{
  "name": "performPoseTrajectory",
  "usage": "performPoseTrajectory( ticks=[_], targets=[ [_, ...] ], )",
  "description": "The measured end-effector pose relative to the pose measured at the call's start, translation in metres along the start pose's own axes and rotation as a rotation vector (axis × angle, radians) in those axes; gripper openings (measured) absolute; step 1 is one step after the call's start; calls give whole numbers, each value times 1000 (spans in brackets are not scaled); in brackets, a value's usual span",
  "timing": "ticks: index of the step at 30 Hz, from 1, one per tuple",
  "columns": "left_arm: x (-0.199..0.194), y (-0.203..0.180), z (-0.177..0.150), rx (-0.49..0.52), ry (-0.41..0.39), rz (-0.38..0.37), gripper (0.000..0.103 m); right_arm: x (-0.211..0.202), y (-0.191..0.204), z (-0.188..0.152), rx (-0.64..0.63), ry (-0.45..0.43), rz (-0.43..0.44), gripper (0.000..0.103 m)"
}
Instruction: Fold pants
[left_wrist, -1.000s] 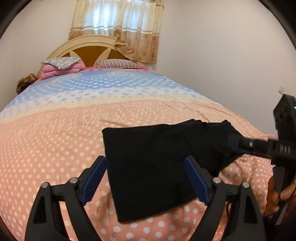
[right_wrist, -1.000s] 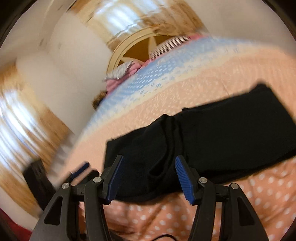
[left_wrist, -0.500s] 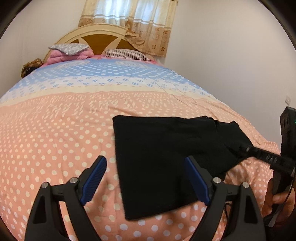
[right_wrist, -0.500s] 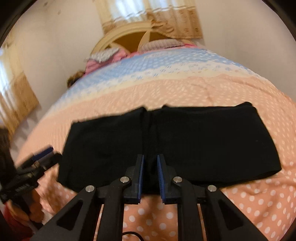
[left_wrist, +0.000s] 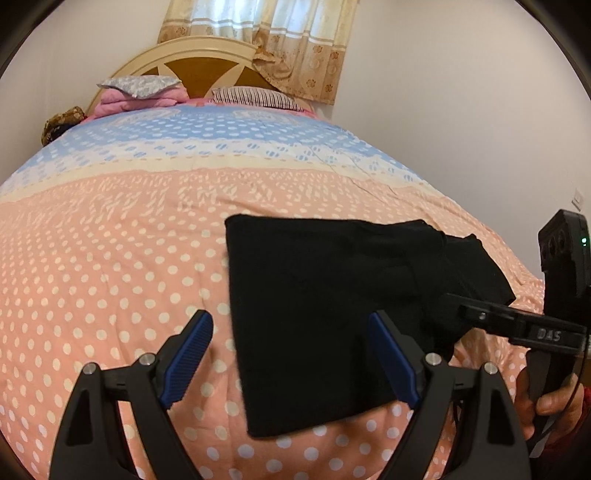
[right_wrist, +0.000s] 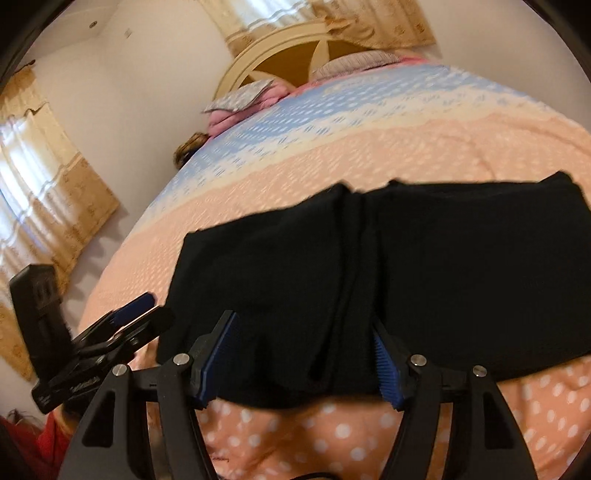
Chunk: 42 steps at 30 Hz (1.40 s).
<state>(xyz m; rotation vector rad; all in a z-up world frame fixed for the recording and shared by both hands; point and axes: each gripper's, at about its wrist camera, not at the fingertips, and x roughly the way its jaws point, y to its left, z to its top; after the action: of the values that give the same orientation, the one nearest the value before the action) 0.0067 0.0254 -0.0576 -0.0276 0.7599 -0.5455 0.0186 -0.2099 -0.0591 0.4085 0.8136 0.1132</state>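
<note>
Both our grippers gape w/ nothing held: left gripper (left_wrist: 290, 360) and right gripper (right_wrist: 306, 360) hover above the black folded cloth pants (right_wrist: 388, 280), flat on the dotted peach bedspread (left_wrist: 110, 258), prob. ready for another fold.

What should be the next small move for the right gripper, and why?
Probably close the right gripper on the near edge of the black pants: its jaws are open around that edge, the pants lie flat on the bedspread, and the left gripper holds nothing.
</note>
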Motion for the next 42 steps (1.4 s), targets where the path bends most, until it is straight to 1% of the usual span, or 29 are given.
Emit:
performPoseTrajectory(
  ticks=[2, 3, 4, 5, 6, 7, 10, 11, 14, 16, 18, 20, 23, 26, 28, 29, 31, 32, 33, 34, 36, 38, 40, 41, 42],
  targets=[
    [-1, 0, 0, -1, -3, -1, 89, 3, -7, -2, 27, -6, -27, 68],
    [-1, 0, 0, -1, -4, -2, 89, 5, -13, -1, 60, -11, -11, 68],
    [-1, 0, 0, 0, -5, -2, 89, 7, -18, 0, 92, -18, 9, 65],
    [-2, 0, 0, 0, -6, 0, 89, 7, -18, -1, 100, -28, 5, 57],
    [-2, 0, 0, -1, -6, 3, 89, 8, -16, -1, 86, -32, -13, 32],
    [-3, 1, 0, -4, -8, 4, 89, 11, -11, 0, 60, -20, -30, 26],
    [-5, 2, 2, -11, -12, 13, 89, 8, 7, 1, -20, -35, -84, 21],
    [-6, 2, 3, -13, -16, 16, 89, 1, 14, 1, -53, -49, -88, 21],
    [-11, 0, 8, -8, -40, 31, 89, -26, 24, 11, -86, -110, -31, 20],
    [-12, -2, 12, 2, -54, 34, 89, -48, 26, 19, -113, -154, -19, 20],
    [-11, -6, 17, 16, -65, 36, 89, -73, 22, 27, -133, -200, -35, 20],
    [-7, -13, 24, 24, -71, 28, 89, -95, 7, 33, -133, -238, -75, 20],
    [1, -26, 29, 42, -73, 9, 89, -116, -32, 36, -91, -271, -155, 20],
    [8, -41, 30, 76, -64, 1, 89, -123, -87, 33, 3, -263, -232, 20],
    [14, -49, 28, 95, -52, 1, 89, -114, -130, 27, 93, -216, -231, 20],
    [18, -53, 27, 102, -40, 4, 89, -108, -145, 23, 122, -192, -242, 20],
    [25, -58, 24, 106, -11, 4, 89, -92, -162, 14, 151, -144, -258, 20],
    [28, -59, 23, 106, 2, 3, 89, -90, -169, 12, 191, -138, -222, 21],
    [30, -60, 22, 104, 11, 2, 89, -93, -172, 12, 211, -156, -208, 21],
    [31, -61, 21, 102, 20, 1, 89, -95, -170, 14, 207, -162, -211, 22],
    [33, -61, 19, 102, 30, 5, 89, -92, -165, 14, 171, -138, -244, 22],
    [32, -61, 19, 109, 32, 19, 89, -95, -165, 11, 166, -132, -256, 28],
    [32, -59, 18, 109, 34, 35, 89, -101, -167, 8, 180, -119, -263, 40],
    [31, -55, 19, 102, 33, 46, 89, -108, -169, 6, 210, -116, -275, 42],
    [31, -52, 20, 93, 32, 54, 89, -116, -171, 5, 237, -129, -313, 47]
  ],
)
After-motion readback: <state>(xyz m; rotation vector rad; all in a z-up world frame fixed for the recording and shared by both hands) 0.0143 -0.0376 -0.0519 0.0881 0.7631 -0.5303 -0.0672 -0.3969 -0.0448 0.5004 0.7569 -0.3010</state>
